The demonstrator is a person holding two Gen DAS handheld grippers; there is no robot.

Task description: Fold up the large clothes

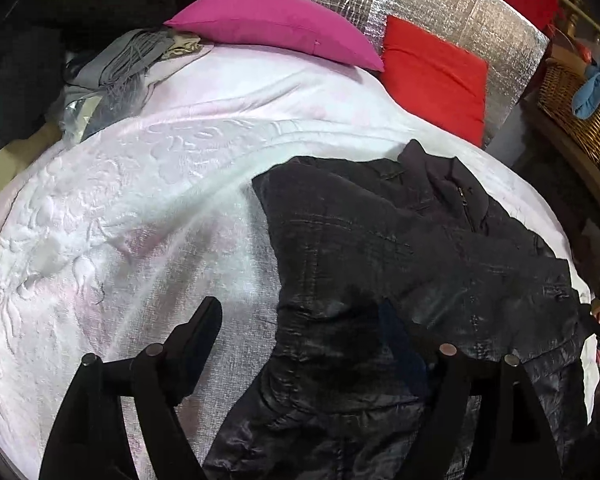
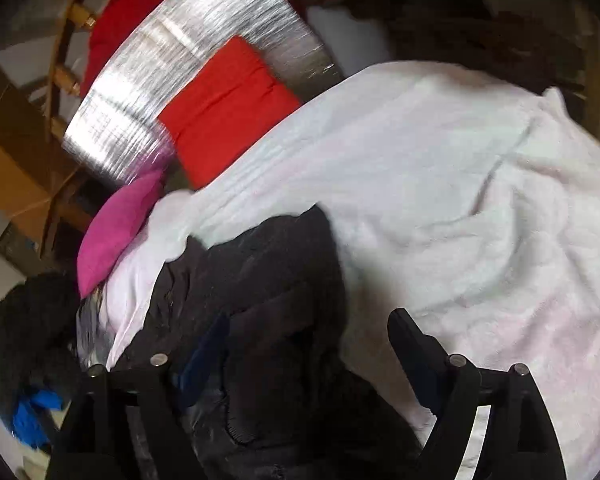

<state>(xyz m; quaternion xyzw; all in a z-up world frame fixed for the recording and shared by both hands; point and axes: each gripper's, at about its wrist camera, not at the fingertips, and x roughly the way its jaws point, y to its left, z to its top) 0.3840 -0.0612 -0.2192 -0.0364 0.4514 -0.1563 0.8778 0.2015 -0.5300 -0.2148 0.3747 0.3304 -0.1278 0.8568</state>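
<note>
A large black quilted jacket (image 1: pixel 400 264) lies spread on a white bedspread (image 1: pixel 140 216), its collar and zip toward the far right. My left gripper (image 1: pixel 300 320) is open above the jacket's near left edge; its left finger is over the bedspread, its right finger over the jacket. In the right wrist view the jacket (image 2: pixel 260 280) lies bunched at lower left on the bedspread (image 2: pixel 460 184). My right gripper (image 2: pixel 308 332) is open over it; its left finger is above the jacket, its right finger above the bedspread. Neither holds anything.
A pink pillow (image 1: pixel 276 24) and a red cushion (image 1: pixel 436 76) lean on a silver foil panel (image 1: pixel 452 8) at the bed's head. Grey clothes (image 1: pixel 116 68) pile at far left. A wicker basket (image 1: pixel 580 116) stands right of the bed.
</note>
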